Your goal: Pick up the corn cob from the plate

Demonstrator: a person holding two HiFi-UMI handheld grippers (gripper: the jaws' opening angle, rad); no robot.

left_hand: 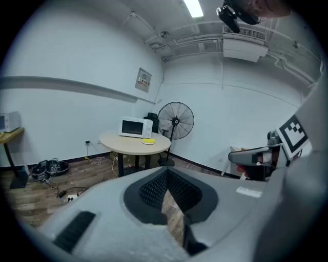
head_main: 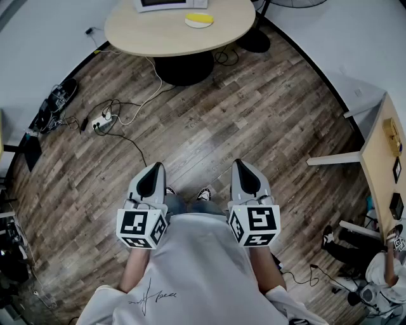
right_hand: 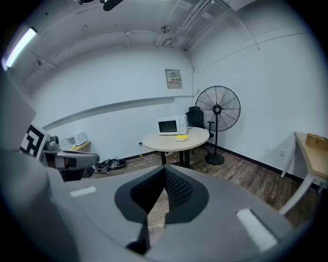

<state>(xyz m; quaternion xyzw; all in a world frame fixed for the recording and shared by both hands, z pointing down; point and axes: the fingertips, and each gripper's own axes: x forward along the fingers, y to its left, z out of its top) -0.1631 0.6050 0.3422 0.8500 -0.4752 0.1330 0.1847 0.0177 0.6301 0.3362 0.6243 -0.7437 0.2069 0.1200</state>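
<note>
1. Far ahead on the round beige worktop [head_main: 139, 32], the yellow corn cob [head_main: 198, 18] is being left on its yellow plate [head_main: 203, 25].
2. Grey left gripper [head_main: 154, 167] and right gripper [head_main: 242, 164] are being held closed, empty; the whole pick is awaited.

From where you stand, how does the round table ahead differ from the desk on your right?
The round table has a curved top on one dark pedestal; the desk has a straight-edged top on white legs. The round table stands ahead across the floor; the desk sits at the right, partly out of view. The round table carries a microwave and a yellow plate; the desk holds small items. Both tops are light wood-coloured.
</note>
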